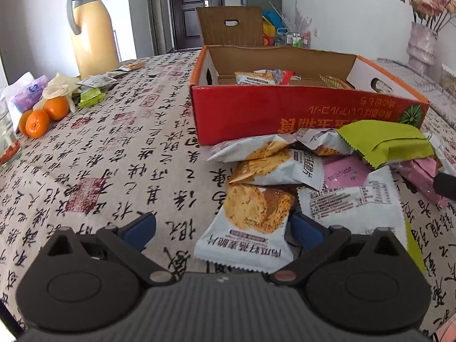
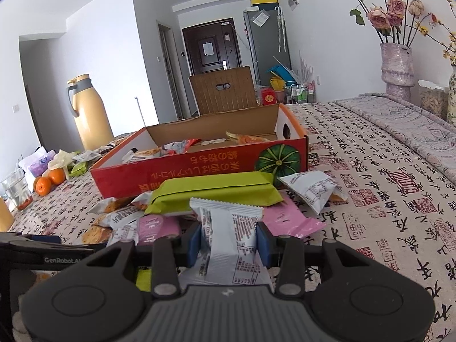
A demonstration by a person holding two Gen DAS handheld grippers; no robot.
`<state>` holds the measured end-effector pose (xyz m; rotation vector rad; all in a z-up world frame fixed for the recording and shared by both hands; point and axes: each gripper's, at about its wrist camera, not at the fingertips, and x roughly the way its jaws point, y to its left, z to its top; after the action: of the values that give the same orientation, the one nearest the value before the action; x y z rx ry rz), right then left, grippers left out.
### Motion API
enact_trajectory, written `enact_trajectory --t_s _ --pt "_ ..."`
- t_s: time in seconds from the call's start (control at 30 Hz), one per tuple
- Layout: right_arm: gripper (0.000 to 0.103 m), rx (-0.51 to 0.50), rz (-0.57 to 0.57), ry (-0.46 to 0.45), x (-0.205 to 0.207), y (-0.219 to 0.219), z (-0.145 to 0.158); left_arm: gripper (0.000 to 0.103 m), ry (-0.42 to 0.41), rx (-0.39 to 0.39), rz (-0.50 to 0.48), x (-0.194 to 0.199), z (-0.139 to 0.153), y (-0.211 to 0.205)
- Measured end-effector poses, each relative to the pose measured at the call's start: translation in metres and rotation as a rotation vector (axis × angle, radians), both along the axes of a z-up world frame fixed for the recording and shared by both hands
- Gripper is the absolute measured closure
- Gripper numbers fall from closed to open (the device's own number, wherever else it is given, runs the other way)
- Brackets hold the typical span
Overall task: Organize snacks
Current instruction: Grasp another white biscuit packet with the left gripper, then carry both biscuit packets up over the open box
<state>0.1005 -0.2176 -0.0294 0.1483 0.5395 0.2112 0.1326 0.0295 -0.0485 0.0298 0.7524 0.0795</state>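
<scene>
"GenRobot.AI" in pale letters on the black gripper body [image 2: 42, 252], left of the right gripper. Printing on the red box [image 2: 199, 171] ahead and on the snack packets [image 1: 248, 228]: inverted, not legible.

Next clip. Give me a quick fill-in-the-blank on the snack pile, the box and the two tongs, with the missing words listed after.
1. The right tongs are shut on a ____ snack packet.
2. The left tongs stand ____ over a cracker packet.
3. The long green packet lies in front of the ____ cardboard box.
4. The oranges sit near a ____ thermos jug.

Missing words: white; open; red; yellow
</scene>
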Motion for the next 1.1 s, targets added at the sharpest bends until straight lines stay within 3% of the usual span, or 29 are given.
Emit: enact_trajectory --t_s 0.17,0.27,0.37,0.47,0.87,1.1 --pt "0.063 0.006 -0.008 0.001 0.001 -0.004 -0.001 0.006 0.008 -0.035 -0.007 0.007 0.0 0.002" --pt "0.063 0.007 -0.008 0.002 0.001 -0.004 -0.002 0.017 -0.002 -0.044 -0.019 0.006 0.0 0.001" --pt "0.063 0.007 -0.008 0.002 0.001 -0.005 -0.002 0.031 -0.016 -0.049 -0.025 0.005 0.002 0.0" --pt "0.063 0.008 -0.007 0.001 0.0 -0.005 -0.002 0.055 -0.026 -0.07 -0.016 0.003 0.005 0.002" --pt "0.063 0.01 -0.005 -0.006 -0.004 -0.005 0.0 0.059 -0.079 -0.059 0.015 -0.01 0.017 0.004" --pt "0.063 0.016 -0.009 -0.026 -0.009 -0.01 0.005 0.059 -0.159 -0.053 0.009 -0.026 0.039 0.003"
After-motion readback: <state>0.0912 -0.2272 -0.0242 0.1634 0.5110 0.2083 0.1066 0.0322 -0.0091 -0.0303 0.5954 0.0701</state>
